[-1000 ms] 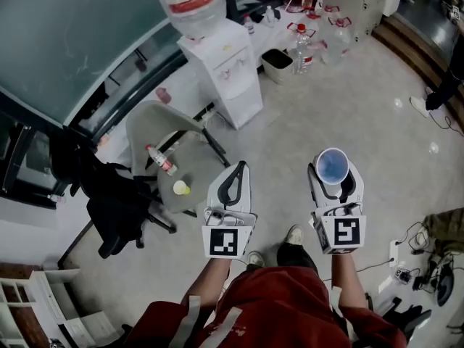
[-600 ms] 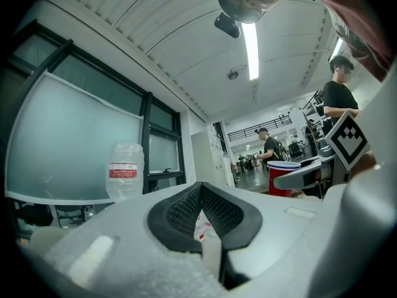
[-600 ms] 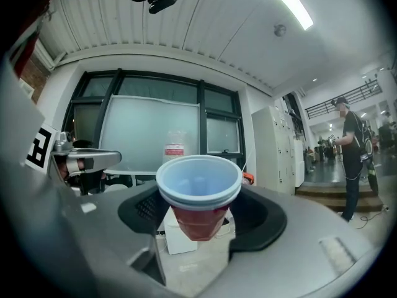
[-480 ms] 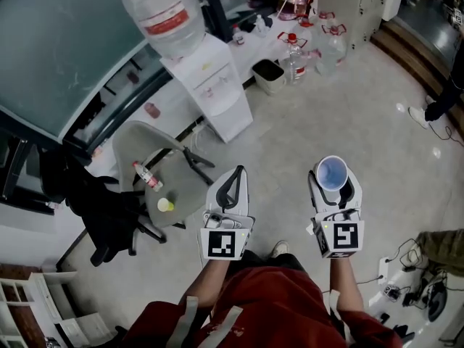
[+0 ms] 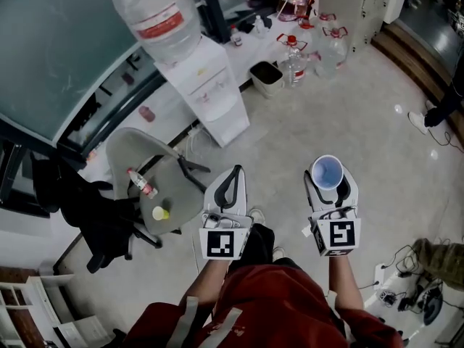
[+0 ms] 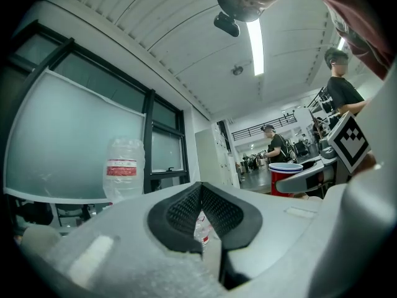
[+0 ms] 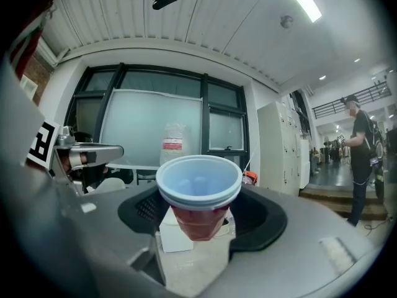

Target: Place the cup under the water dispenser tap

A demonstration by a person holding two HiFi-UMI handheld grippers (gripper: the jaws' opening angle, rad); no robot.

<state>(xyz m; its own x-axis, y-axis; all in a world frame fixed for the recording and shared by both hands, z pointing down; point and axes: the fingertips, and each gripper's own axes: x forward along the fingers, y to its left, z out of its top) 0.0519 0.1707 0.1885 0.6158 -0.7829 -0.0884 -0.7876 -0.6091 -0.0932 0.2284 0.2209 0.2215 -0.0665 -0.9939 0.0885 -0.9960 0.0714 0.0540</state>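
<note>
Right claw [image 5: 330, 192]: jaws are standing wide and clamping on the sides of a red cup [image 5: 326, 171], whose mouth is facing up and showing a pale blue inside.
Left claw [image 5: 233, 174]: jaws are pressing together with nothing between them; the claw is hovering below the water dispenser [image 5: 210, 85] in the head view, well apart from it.
Cup: is riding upright in the right claw, lower right of the water dispenser and well apart from it, not under its taps.
Water dispenser: is standing white against the glass wall [image 5: 65, 42], carrying an upturned clear bottle [image 5: 158, 17] with a red label.
Chair [image 5: 134, 154]: is sitting just beside the water dispenser, to its lower left, bearing a small bottle [image 5: 139, 183] lying on its side and a little yellow thing [image 5: 160, 213].
Black bin [image 5: 262, 69]: is standing near the water dispenser on its right, with big water jugs [image 5: 293, 60] waiting beyond it.
Person [image 5: 275, 310]: is wearing red, standing over the pale floor [image 5: 348, 114] and holding both claws out level, side by side.
Bystander [image 7: 361, 160]: is standing far right of the water dispenser in the right gripper view.
</note>
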